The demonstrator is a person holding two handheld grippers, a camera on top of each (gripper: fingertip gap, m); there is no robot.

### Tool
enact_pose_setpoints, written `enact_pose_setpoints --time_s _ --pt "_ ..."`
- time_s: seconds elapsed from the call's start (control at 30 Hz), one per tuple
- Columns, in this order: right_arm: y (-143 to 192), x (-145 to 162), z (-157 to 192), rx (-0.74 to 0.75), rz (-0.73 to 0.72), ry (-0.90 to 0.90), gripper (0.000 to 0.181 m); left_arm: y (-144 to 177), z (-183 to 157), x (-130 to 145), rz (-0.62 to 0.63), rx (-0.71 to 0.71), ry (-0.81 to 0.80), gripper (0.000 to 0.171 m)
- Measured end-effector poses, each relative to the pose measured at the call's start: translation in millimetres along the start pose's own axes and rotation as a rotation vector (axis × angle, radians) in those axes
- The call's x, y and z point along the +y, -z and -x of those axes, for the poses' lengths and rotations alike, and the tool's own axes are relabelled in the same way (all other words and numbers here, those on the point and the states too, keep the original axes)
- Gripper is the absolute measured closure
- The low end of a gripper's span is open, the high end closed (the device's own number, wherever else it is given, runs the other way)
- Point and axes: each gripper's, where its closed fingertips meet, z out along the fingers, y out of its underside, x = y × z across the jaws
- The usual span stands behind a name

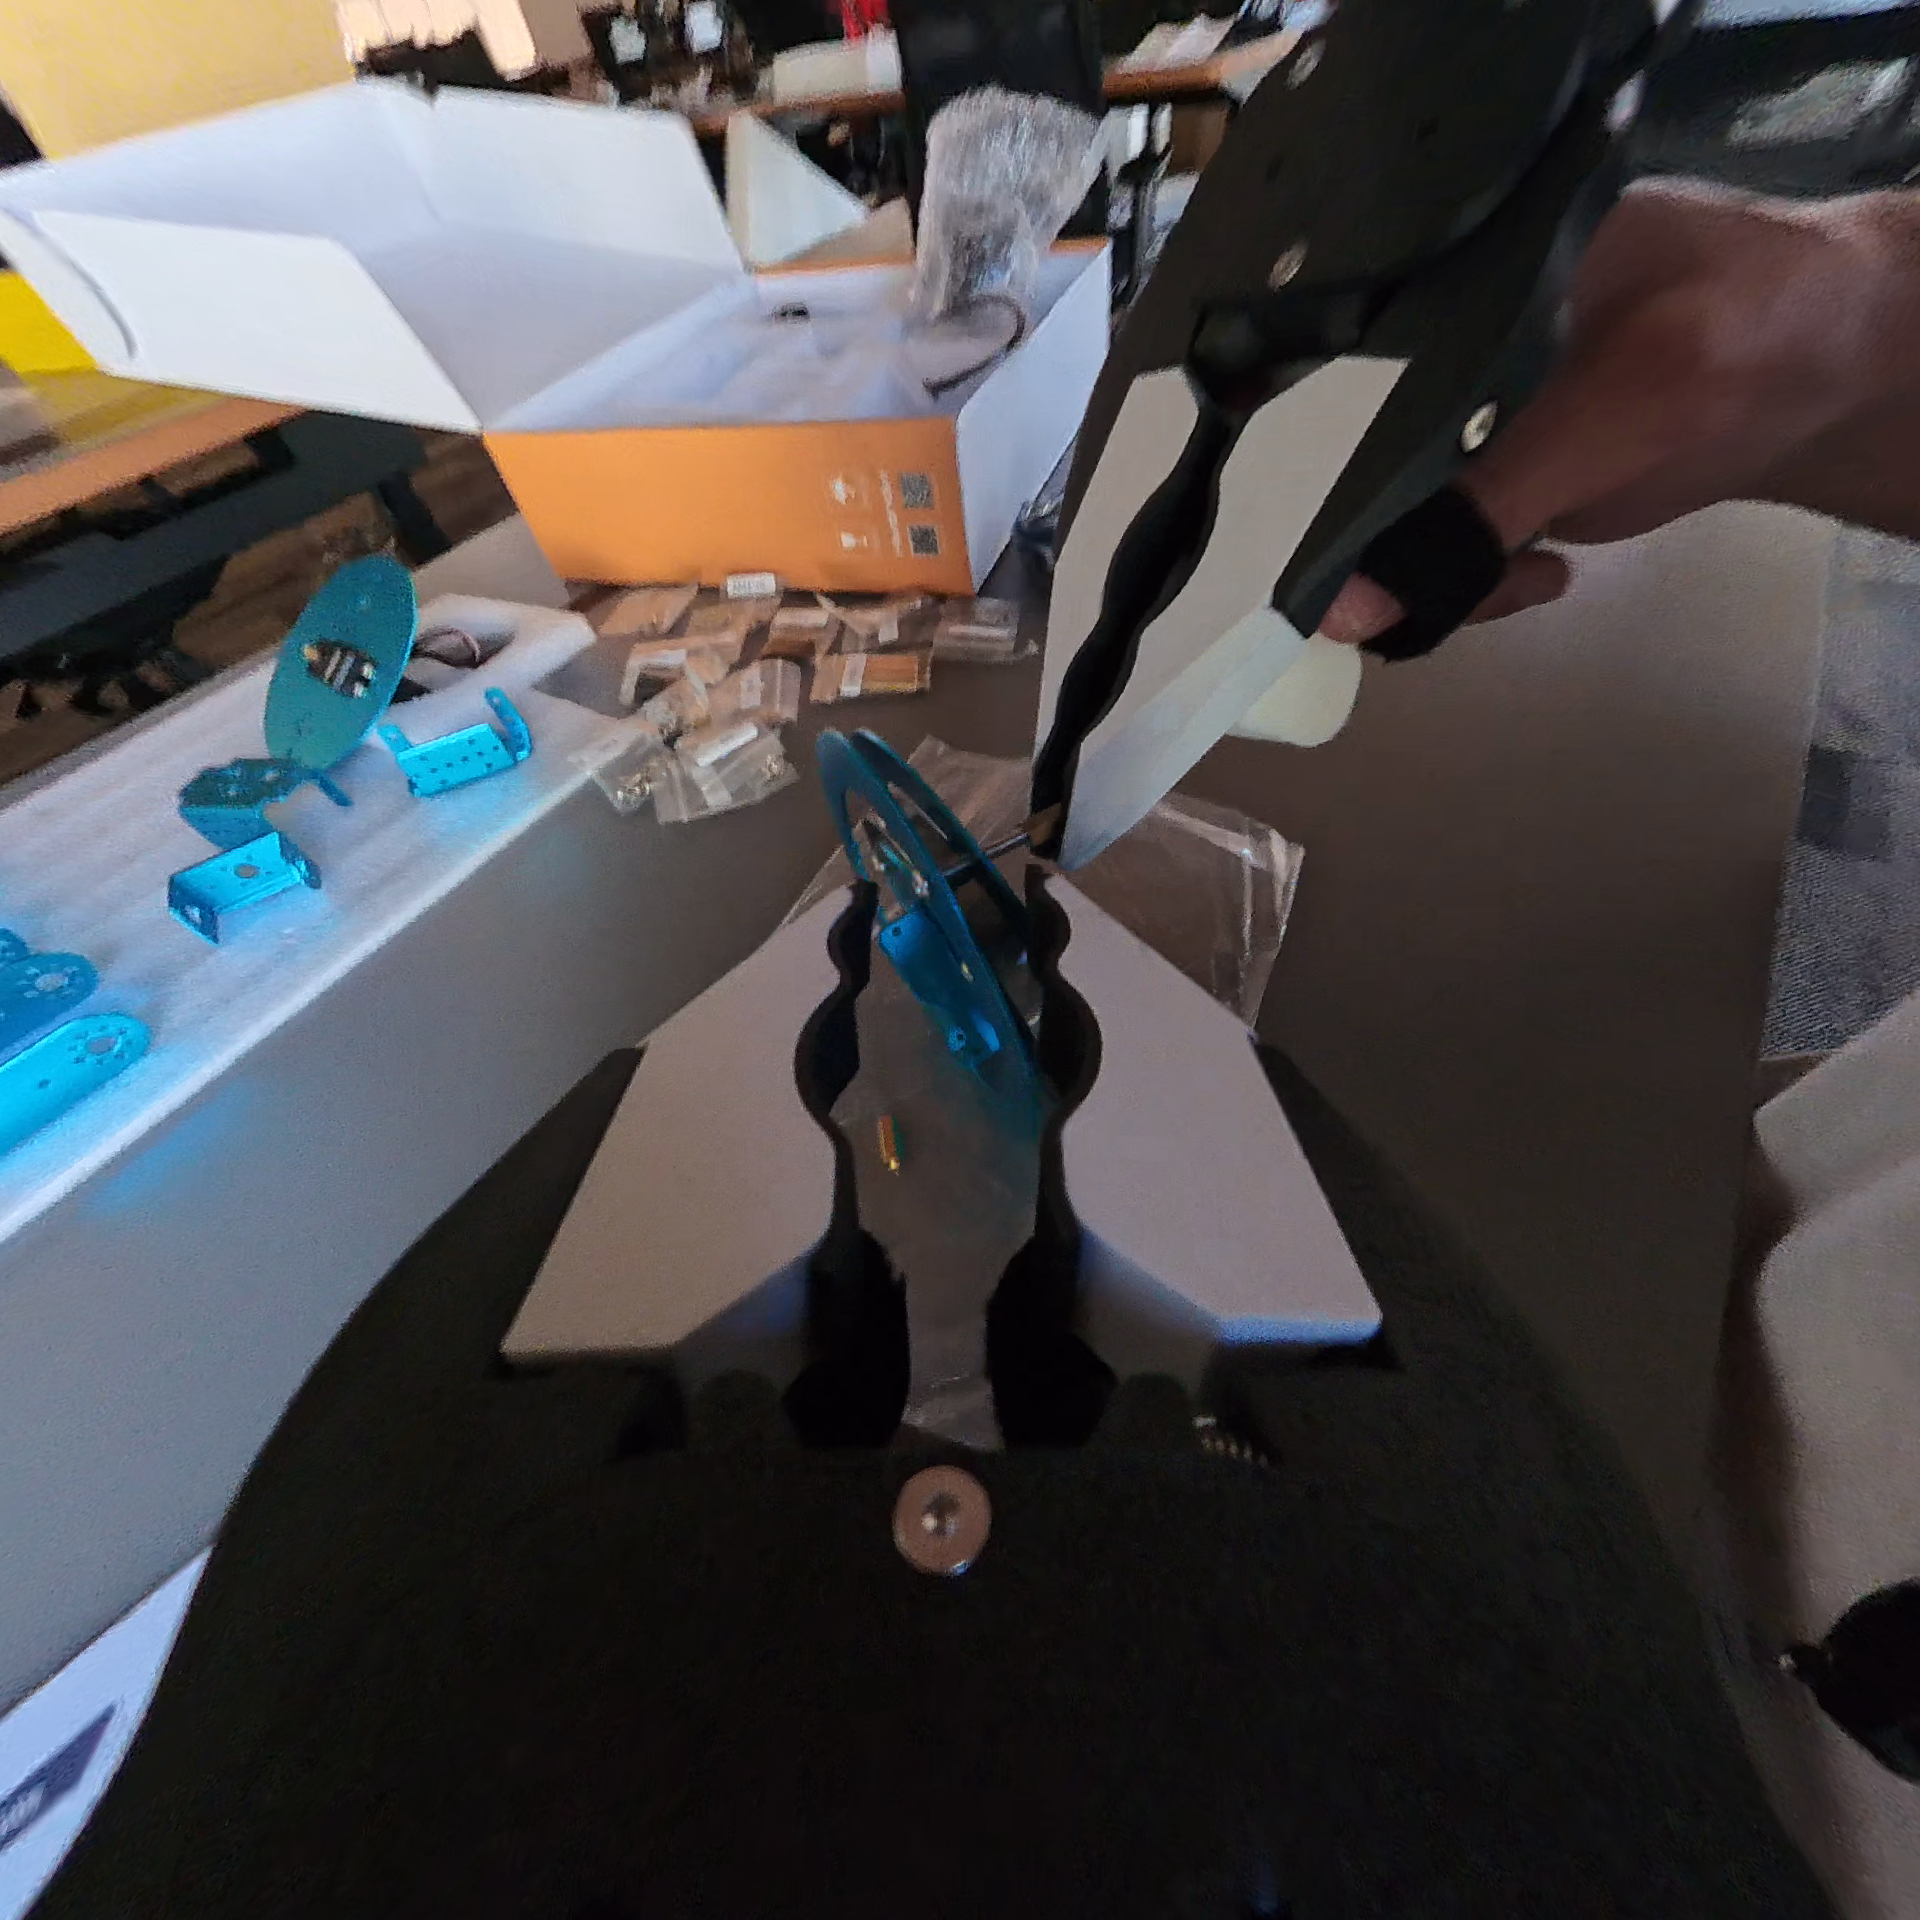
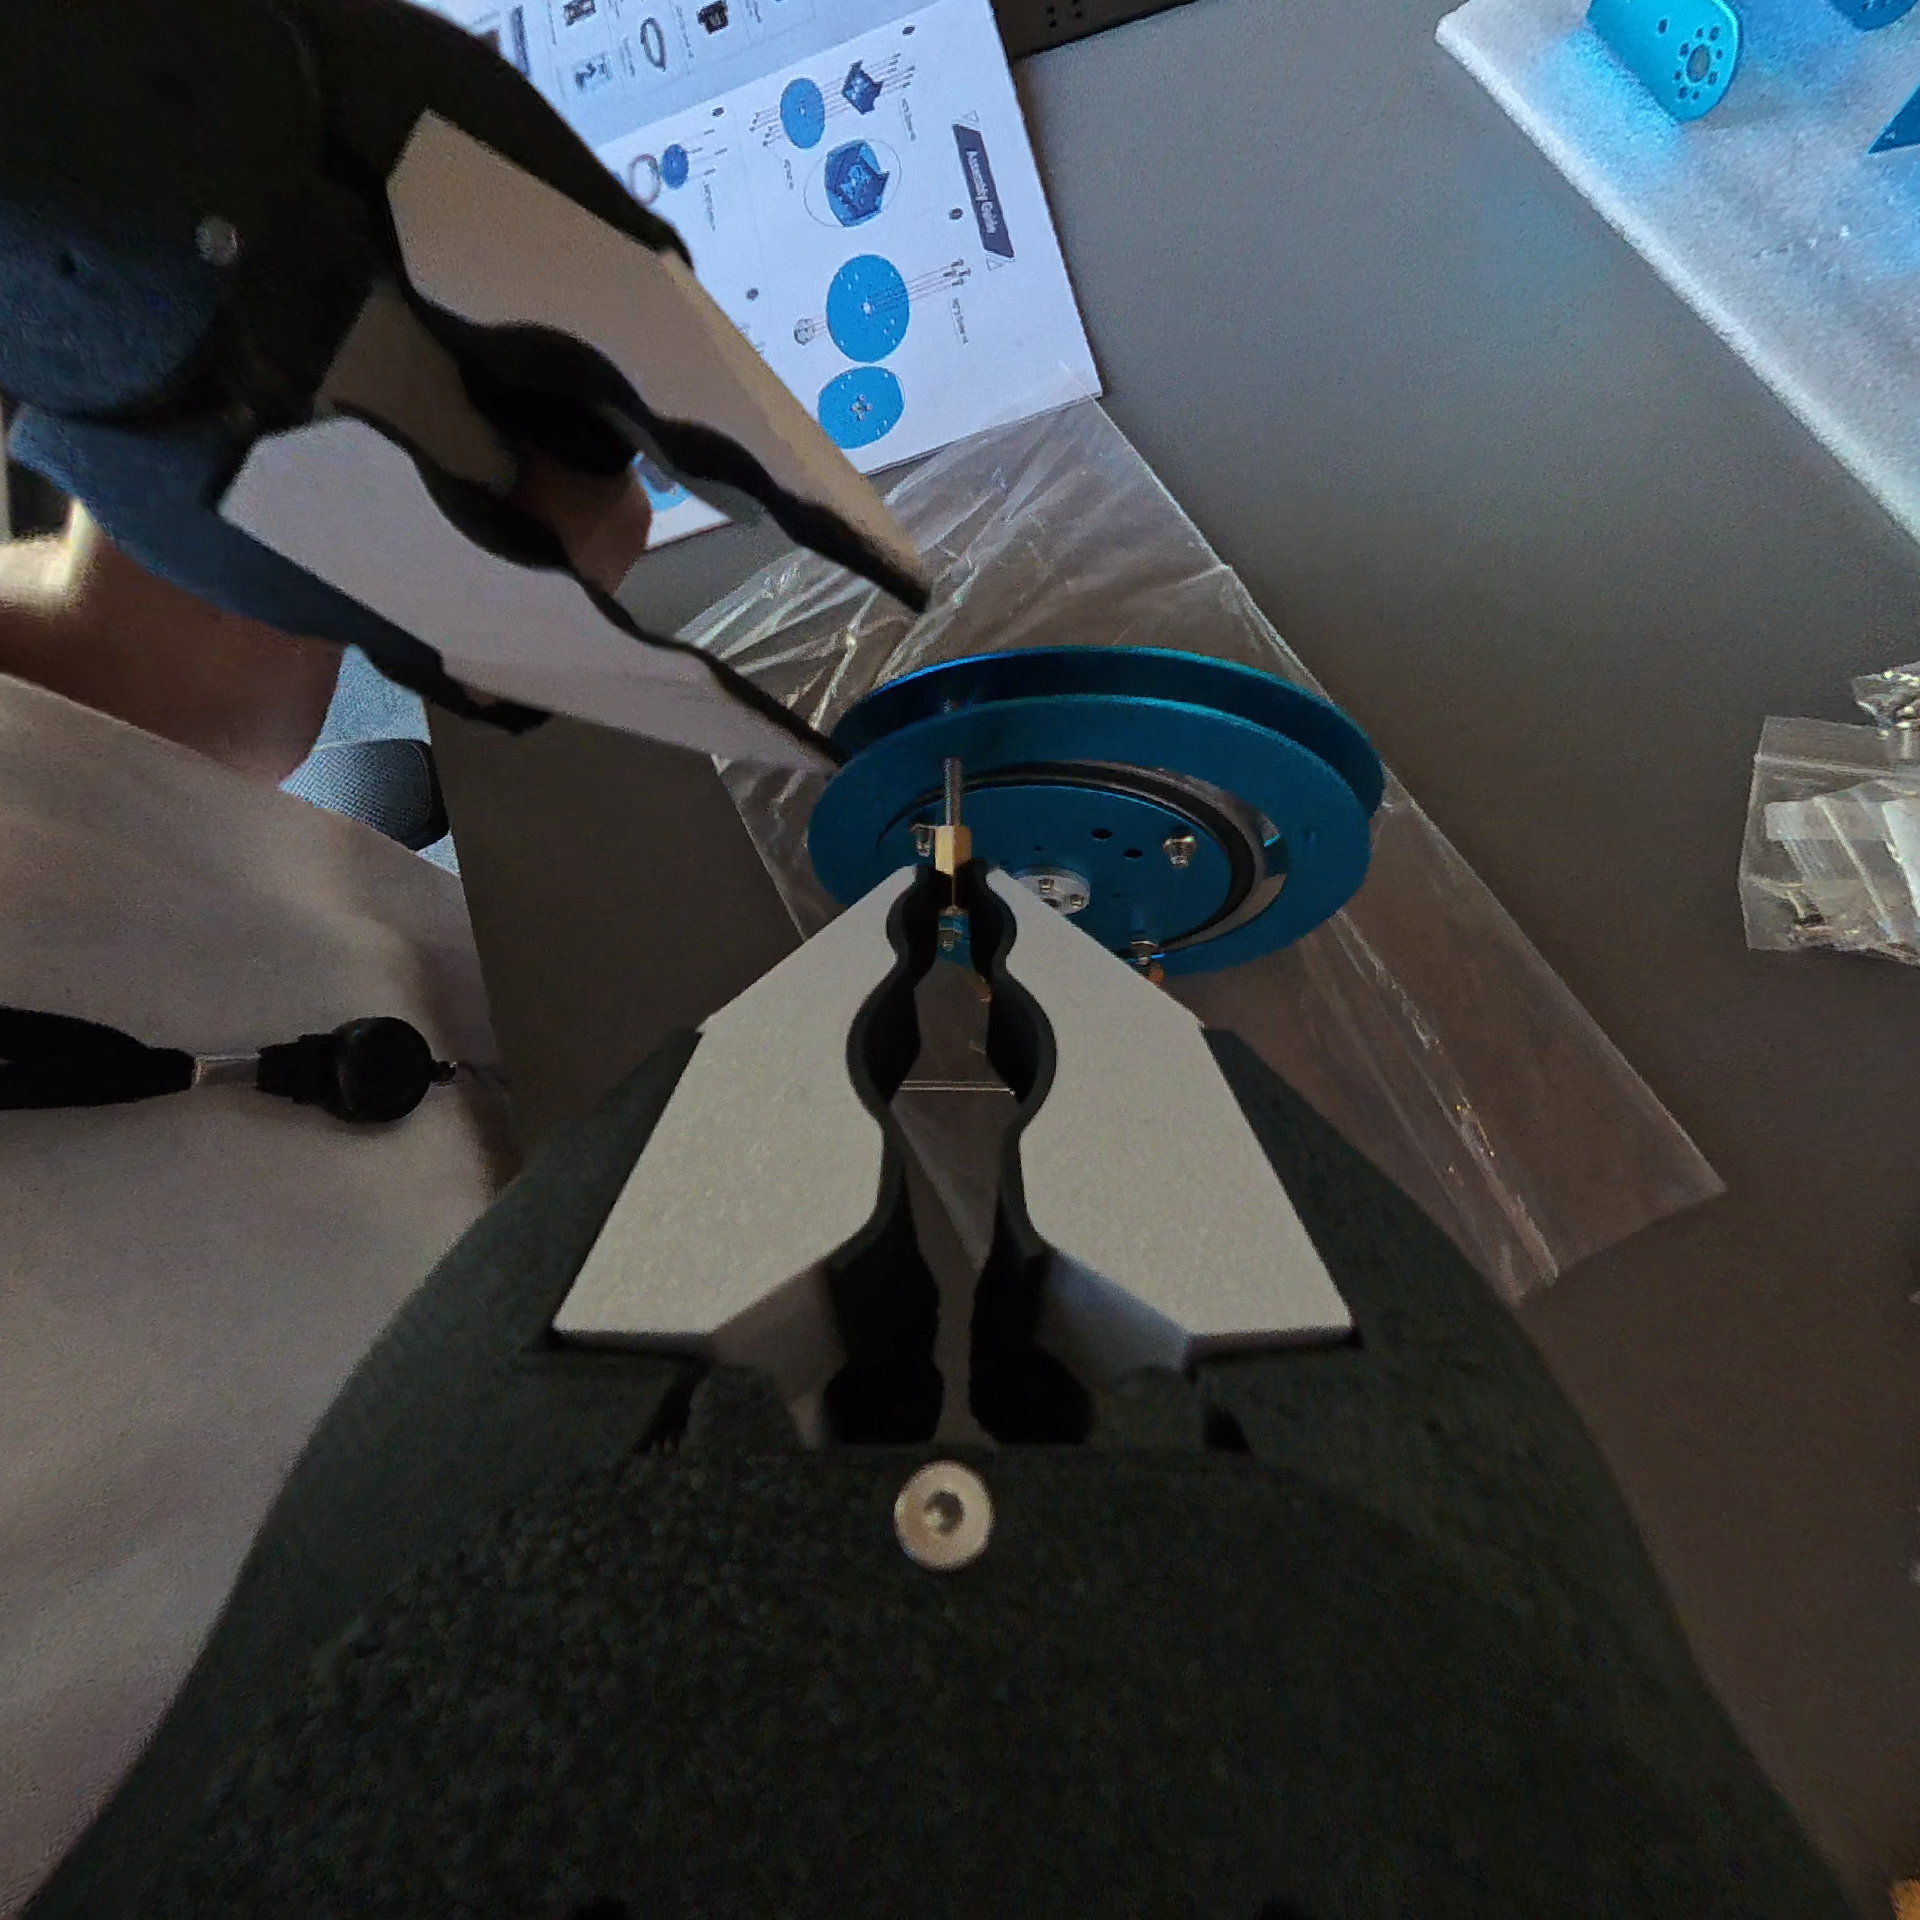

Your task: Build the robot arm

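A blue metal disc assembly (image 1: 935,935), two round plates stacked with a gap between them, is held edge-on between my left gripper's (image 1: 951,894) fingers. It also shows in the right wrist view (image 2: 1101,800), above a clear plastic bag. My right gripper (image 2: 951,883) is shut on a small brass standoff (image 2: 948,854) with a thin threaded rod, pressed against the disc's face near its rim. In the left wrist view my right gripper (image 1: 1049,844) comes down from the upper right, held by a gloved hand (image 1: 1714,364). In the right wrist view my left gripper (image 2: 878,681) clamps the disc's left rim.
An open orange and white box (image 1: 727,499) stands at the back. A white foam tray (image 1: 416,935) with several blue metal brackets lies to the left. Small hardware bags (image 1: 727,686) are scattered on the grey table (image 2: 1455,468). A printed guide sheet (image 2: 883,260) lies beyond the clear bag (image 2: 1403,1039). The tips of both grippers are at nearly the same place.
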Motion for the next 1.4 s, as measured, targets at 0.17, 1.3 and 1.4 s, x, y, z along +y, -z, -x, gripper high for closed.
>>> enact_pose_setpoints --time_s 0.17,1.3,1.4 --pt "-3.0 3.3 7.7 -0.097 0.03 0.17 0.177 27.4 11.2 -24.8 -0.176 0.199 -0.205 0.143" --pt "11.7 -22.7 -28.1 -0.88 -0.267 -0.099 0.176 -28.2 3.3 3.4 0.047 0.986 -0.56 0.159" --pt "10.5 -25.5 -27.6 -0.901 -0.25 -0.114 0.176 -28.9 1.8 8.5 0.065 0.948 -0.573 0.156"
